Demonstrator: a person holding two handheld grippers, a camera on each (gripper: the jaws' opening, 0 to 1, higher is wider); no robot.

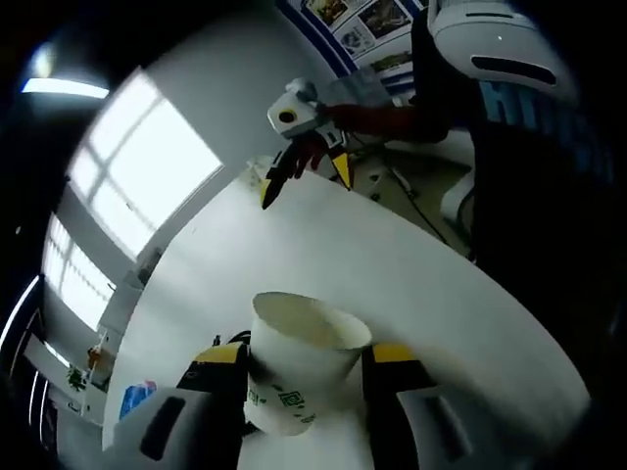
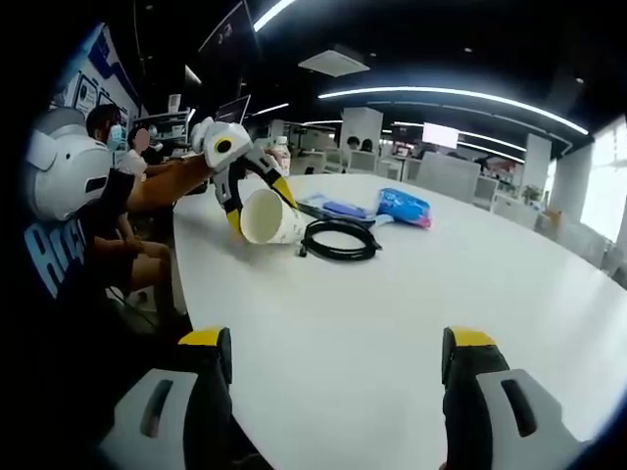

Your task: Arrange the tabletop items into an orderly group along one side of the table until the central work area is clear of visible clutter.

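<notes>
A white paper cup [image 1: 304, 362] with green print sits between my left gripper's [image 1: 309, 357] yellow-tipped jaws, which are shut on it. In the right gripper view the same cup [image 2: 274, 223] hangs tilted in the left gripper [image 2: 260, 208], low over the white table [image 2: 392, 323] at its far left. Just right of it lie a coiled black cable [image 2: 338, 238], a flat blue-purple item [image 2: 333, 208] and a blue packet [image 2: 402, 206]. My right gripper [image 2: 335, 343] is open above bare table near the front edge. It also appears across the table, the right gripper [image 1: 306, 181], held by a red-sleeved arm [image 1: 377, 119].
A person in a dark shirt with white headgear [image 2: 64, 166] is at the table's left edge, with other people seated behind. A bottle [image 2: 282, 152] stands at the far edge. The tabletop [image 1: 392, 264] has free room between the two grippers.
</notes>
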